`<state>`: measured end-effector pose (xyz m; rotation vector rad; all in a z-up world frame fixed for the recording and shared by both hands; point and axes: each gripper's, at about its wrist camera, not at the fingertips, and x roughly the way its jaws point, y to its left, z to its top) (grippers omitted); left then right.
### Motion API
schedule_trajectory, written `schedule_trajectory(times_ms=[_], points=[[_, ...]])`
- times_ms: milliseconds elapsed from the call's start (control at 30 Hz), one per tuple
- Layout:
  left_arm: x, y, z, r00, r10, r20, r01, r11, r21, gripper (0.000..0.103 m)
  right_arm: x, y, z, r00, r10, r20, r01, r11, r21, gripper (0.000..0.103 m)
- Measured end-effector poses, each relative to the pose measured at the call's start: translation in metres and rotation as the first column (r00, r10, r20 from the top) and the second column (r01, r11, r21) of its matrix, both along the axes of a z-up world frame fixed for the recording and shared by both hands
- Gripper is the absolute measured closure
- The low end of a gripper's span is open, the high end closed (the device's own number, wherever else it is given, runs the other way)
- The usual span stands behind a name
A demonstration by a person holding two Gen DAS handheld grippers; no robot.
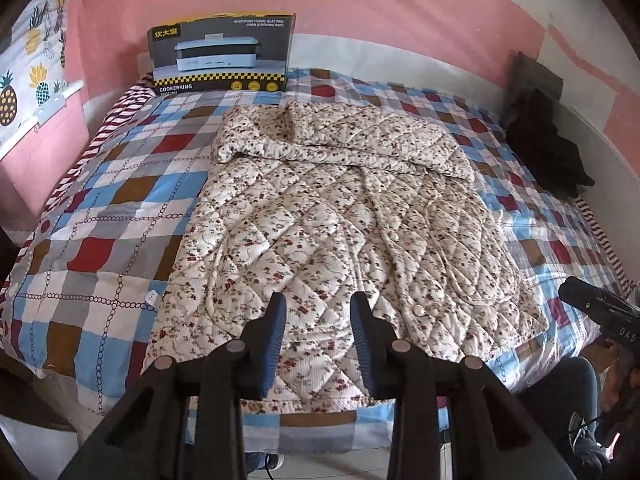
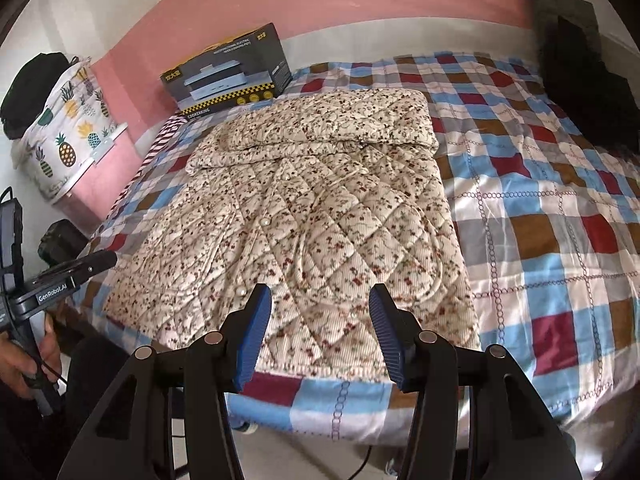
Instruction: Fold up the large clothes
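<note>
A cream quilted jacket with small red flowers (image 1: 332, 216) lies flat on the bed, its far part folded back over itself into a thick band. It also shows in the right wrist view (image 2: 312, 208). My left gripper (image 1: 319, 304) is open and empty, hovering above the jacket's near hem. My right gripper (image 2: 320, 294) is open and empty above the near hem too. The other gripper's body shows at the right edge of the left wrist view (image 1: 600, 312) and at the left edge of the right wrist view (image 2: 60, 276).
The bed has a checked sheet in blue, red, brown and grey (image 1: 100, 216). A Cookerking appliance box (image 1: 222, 54) stands at the head of the bed. Dark clothes (image 1: 548, 148) lie at the bed's far right. A pineapple-print cloth (image 2: 68, 128) covers something at the left.
</note>
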<state>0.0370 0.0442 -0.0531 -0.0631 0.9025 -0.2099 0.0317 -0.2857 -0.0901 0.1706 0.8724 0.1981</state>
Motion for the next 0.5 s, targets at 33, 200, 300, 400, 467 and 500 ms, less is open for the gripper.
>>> schedule_trajectory(times_ms=[33, 200, 300, 400, 467, 500], points=[[-0.001, -0.001, 0.001, 1.000, -0.001, 0.002, 0.001, 1.000, 0.000, 0.068, -0.002, -0.001, 0.001, 1.000, -0.003, 0.001, 0.003, 1.000, 0.000, 0.051], [-0.005, -0.001, 0.003, 1.000, 0.001, 0.013, -0.002, 1.000, 0.009, 0.068, -0.009, -0.006, 0.000, 1.000, -0.017, 0.003, 0.017, 1.000, 0.001, 0.041], [-0.004, -0.001, -0.001, 1.000, 0.007, 0.007, -0.007, 1.000, 0.023, 0.068, -0.008, -0.010, -0.004, 1.000, -0.027, -0.008, 0.027, 1.000, 0.004, 0.041], [-0.002, 0.001, -0.006, 1.000, 0.016, 0.002, -0.016, 0.999, 0.041, 0.068, -0.005, -0.014, -0.009, 0.999, -0.036, -0.024, 0.036, 0.999, 0.012, 0.041], [0.001, 0.004, -0.011, 1.000, 0.024, -0.006, -0.023, 0.999, 0.048, 0.068, -0.001, -0.016, -0.015, 0.998, -0.041, -0.038, 0.042, 0.999, 0.011, 0.041], [0.003, 0.006, -0.015, 0.999, 0.029, -0.012, -0.029, 0.998, 0.052, 0.068, 0.000, -0.018, -0.017, 0.998, -0.044, -0.044, 0.044, 0.999, 0.009, 0.041]])
